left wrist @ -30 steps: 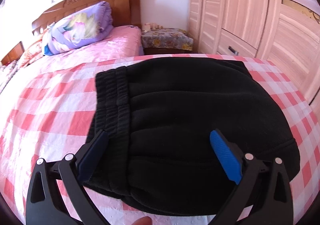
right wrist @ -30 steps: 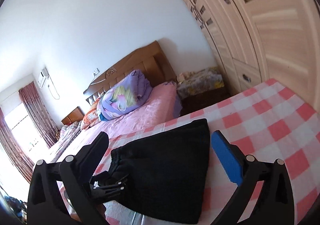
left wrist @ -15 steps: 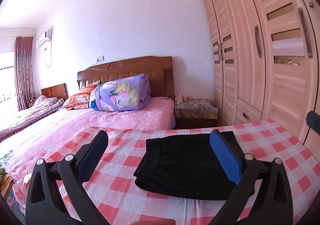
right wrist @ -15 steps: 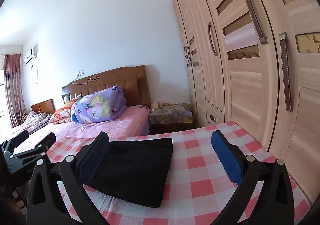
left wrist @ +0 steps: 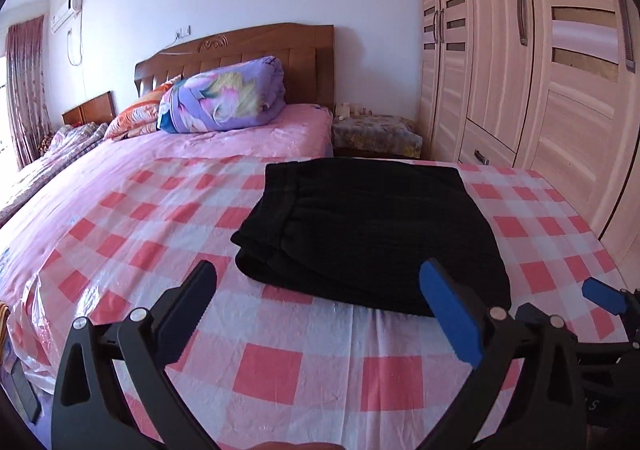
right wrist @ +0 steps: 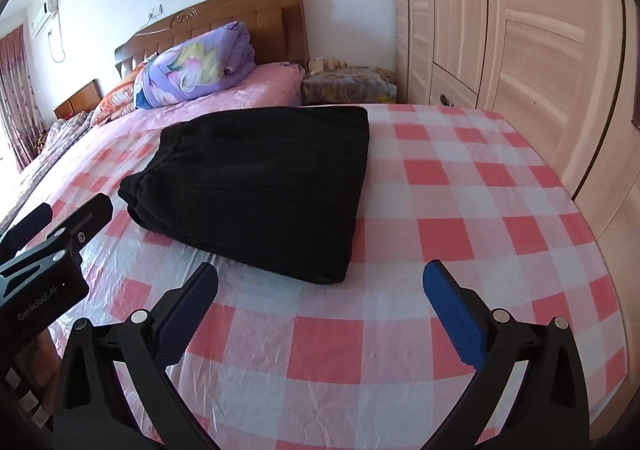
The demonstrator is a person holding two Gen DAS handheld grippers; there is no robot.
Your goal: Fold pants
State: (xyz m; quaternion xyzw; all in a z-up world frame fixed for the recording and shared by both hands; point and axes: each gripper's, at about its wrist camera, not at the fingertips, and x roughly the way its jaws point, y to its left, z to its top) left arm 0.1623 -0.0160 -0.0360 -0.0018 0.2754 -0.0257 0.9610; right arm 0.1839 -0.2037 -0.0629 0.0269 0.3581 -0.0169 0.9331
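I'm looking at the pants lying folded into a compact black stack on the checked bed, waistband toward the left. I'm holding both the left gripper and right gripper short of it, fingers spread wide, gripping nothing. I'm judging the fold finished, with nothing apparently left.

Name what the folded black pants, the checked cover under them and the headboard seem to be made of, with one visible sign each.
Black pants: probably fleece or a soft knit; matte, fuzzy surface, gathered elastic waistband.
Checked cover: looks like thin plastic sheeting; glossy, with crinkled highlights.
Headboard: apparently varnished wood; warm brown, grooved panels, a carved motif.
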